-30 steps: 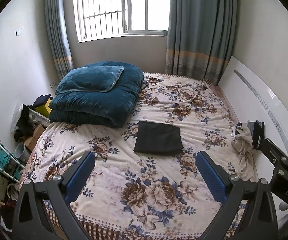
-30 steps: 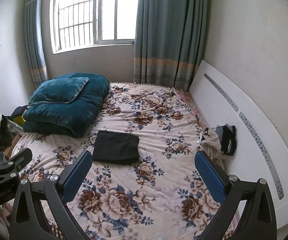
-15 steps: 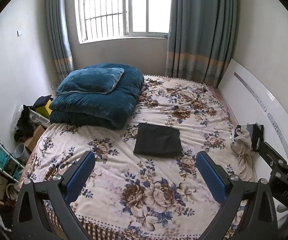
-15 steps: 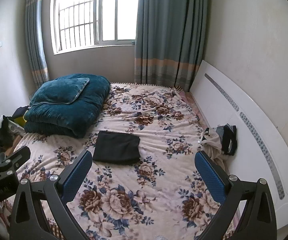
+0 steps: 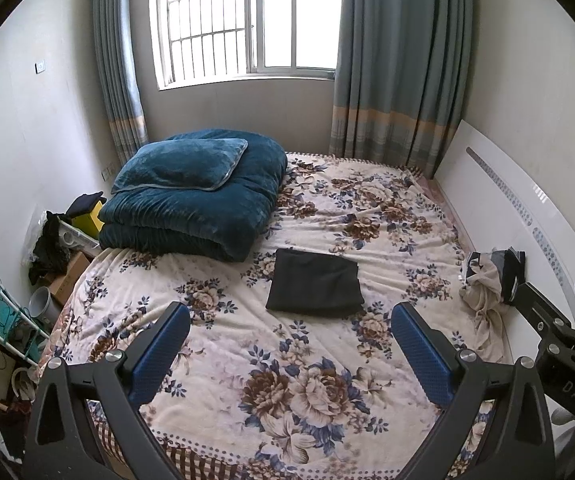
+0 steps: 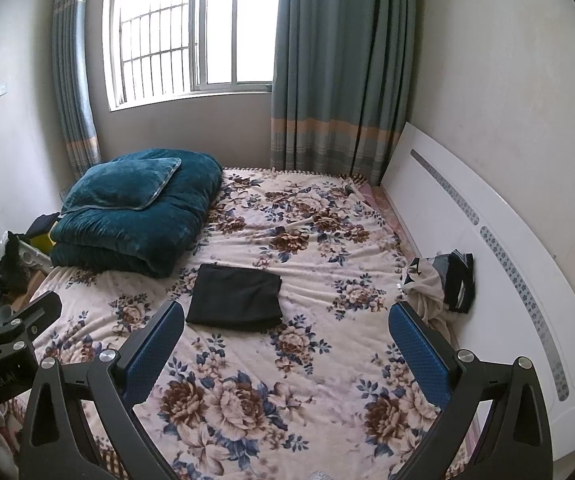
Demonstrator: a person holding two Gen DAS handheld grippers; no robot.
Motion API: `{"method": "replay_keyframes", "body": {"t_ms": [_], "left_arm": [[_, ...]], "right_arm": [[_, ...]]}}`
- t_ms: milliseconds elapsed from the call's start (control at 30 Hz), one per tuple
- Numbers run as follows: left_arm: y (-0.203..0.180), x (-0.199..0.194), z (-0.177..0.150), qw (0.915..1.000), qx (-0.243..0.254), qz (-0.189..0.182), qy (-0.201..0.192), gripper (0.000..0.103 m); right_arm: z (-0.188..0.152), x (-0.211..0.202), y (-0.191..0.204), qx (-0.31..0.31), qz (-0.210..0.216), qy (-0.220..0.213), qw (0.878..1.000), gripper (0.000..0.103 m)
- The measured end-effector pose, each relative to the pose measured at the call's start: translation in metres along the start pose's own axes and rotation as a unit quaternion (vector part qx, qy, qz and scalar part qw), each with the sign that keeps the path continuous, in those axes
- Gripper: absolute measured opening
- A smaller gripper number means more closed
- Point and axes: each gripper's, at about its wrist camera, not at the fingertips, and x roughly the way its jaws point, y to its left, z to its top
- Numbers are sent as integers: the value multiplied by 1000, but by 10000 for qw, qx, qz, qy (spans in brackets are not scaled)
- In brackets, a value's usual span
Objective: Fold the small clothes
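A folded black garment [image 5: 314, 281] [image 6: 234, 297] lies flat in the middle of the floral bed [image 5: 371, 216] [image 6: 327, 360]. A heap of unfolded small clothes [image 5: 491, 280] [image 6: 441, 282], beige and dark, sits at the bed's right edge by the white headboard. My left gripper [image 5: 289, 338] hovers open over the near part of the bed, nothing between its blue pads. My right gripper [image 6: 287, 336] is open too, equally well short of the garment. Each gripper shows at the edge of the other's view.
A folded teal quilt with a pillow [image 5: 195, 200] [image 6: 135, 208] fills the bed's far left corner. The white headboard [image 5: 527, 216] [image 6: 487, 240] runs along the right. Boxes, a rack and clutter [image 5: 47, 264] stand on the floor to the left. Window and curtains are behind.
Both views have tilted up slightly and drawn back a little, so the bed sits lower in frame. The garment and the heap lie as before; both grippers stay open.
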Motion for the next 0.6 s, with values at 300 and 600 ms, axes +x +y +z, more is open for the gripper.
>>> {"method": "replay_keyframes", "body": {"t_ms": [300,600], "left_arm": [[0,0,1,10000,-3,-6,-3,103],[-1,-2,1,10000,-17,12,-22,103]], "right_arm": [[-3,0,-2,12,-10,-1,10000,103],[-4,-2,-1,25,-26,-12,10000,103]]}}
